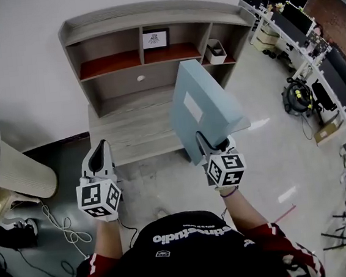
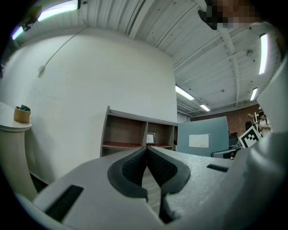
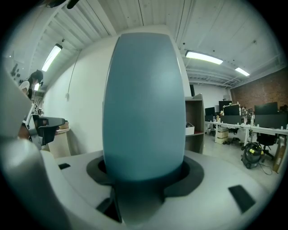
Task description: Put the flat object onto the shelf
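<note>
While the right claw (image 1: 214,147) is clamped on the bottom edge of the blue flat object (image 1: 202,107), holding it upright in mid-air in front of the shelf (image 1: 148,20), the left claw (image 1: 99,153) is pinched together, nothing in it.

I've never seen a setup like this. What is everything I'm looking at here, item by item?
flat panel: one, blue-grey with a white label, upright in front of the shelf unit
shelf unit: one, grey wood with reddish-brown boards, against the wall
framed picture: one, dark frame, middle upper compartment
small bin: one, white, right upper compartment
round stand: one, cream, far left
cable: one, white, on the floor at the left
desks with monitors: a row, dark screens, far right
machine: one, black and yellow, beside the desks
person: one, black top, red sleeves, bottom
left claw: one, grey, shut, empty
right claw: one, grey, shut on the flat panel's lower edge
</note>
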Demonstrator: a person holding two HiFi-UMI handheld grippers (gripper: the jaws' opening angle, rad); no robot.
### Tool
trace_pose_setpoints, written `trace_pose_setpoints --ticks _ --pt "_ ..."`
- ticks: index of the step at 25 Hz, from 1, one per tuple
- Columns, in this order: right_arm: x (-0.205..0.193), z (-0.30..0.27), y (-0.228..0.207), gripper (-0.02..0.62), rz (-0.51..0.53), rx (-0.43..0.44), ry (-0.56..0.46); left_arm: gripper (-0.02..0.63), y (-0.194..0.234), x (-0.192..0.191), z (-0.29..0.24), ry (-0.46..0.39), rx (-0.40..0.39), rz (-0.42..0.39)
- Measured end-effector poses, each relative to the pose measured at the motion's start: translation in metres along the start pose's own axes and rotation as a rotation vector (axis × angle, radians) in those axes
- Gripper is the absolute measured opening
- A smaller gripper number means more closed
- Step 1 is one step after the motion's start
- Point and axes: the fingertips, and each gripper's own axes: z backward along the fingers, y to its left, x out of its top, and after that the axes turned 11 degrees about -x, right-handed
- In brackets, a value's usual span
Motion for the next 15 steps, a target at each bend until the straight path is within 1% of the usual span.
trace_pose_setpoints --ticks 8,15 --pt "-0.015 -0.020 -0.005 0.276 -0.018 -0.046 0.028 0.006 0.000 -0.003 -0.014 0.005 -0.027 -0.001" --pt "-0.024 -0.051 -0.003 0.278 -0.011 -0.046 0.040 0.006 0.008 -0.007 -0.019 0.006 -0.007 0.010"
